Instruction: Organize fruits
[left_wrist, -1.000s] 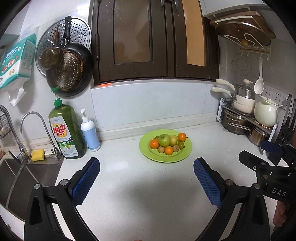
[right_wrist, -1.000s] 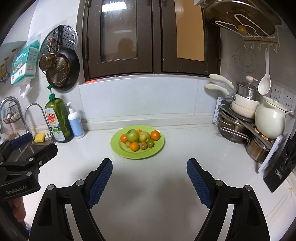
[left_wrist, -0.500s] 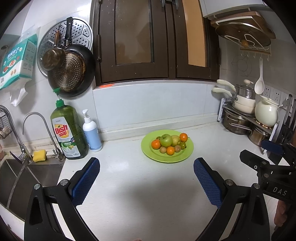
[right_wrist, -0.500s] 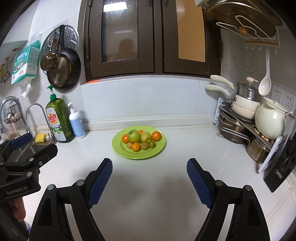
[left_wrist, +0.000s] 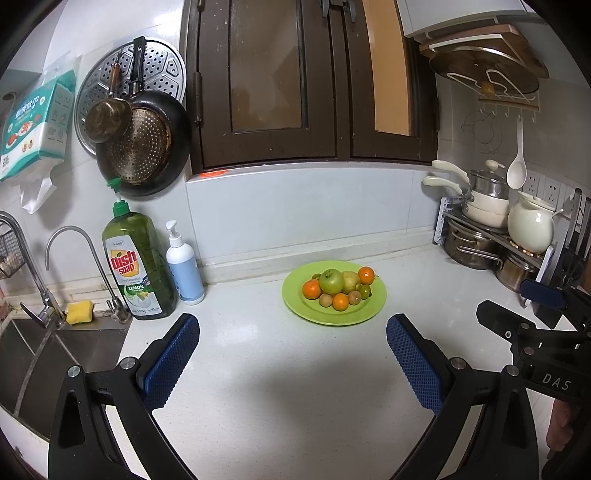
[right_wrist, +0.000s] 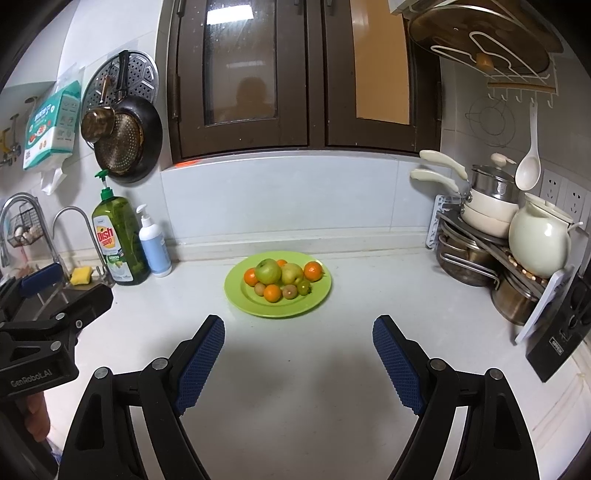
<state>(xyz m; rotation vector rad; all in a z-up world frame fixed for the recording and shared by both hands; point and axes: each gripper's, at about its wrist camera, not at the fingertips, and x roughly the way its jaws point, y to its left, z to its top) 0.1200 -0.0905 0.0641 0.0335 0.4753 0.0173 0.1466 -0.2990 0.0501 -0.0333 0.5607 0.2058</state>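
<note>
A green plate sits on the white counter near the back wall. On it lie a green apple, a yellow-green fruit, several oranges, kiwis and small green fruits. My left gripper is open and empty, above the counter in front of the plate. My right gripper is open and empty, also in front of the plate. The right gripper's body shows at the right edge of the left wrist view; the left gripper's body shows at the left edge of the right wrist view.
A dish soap bottle and a white pump bottle stand at the back left by a tap and sink. A rack of pots with a white jug stands at the right.
Both views have shifted a little: the plate sits slightly further right in each frame, so both grippers have drifted left. Jaws stay open.
</note>
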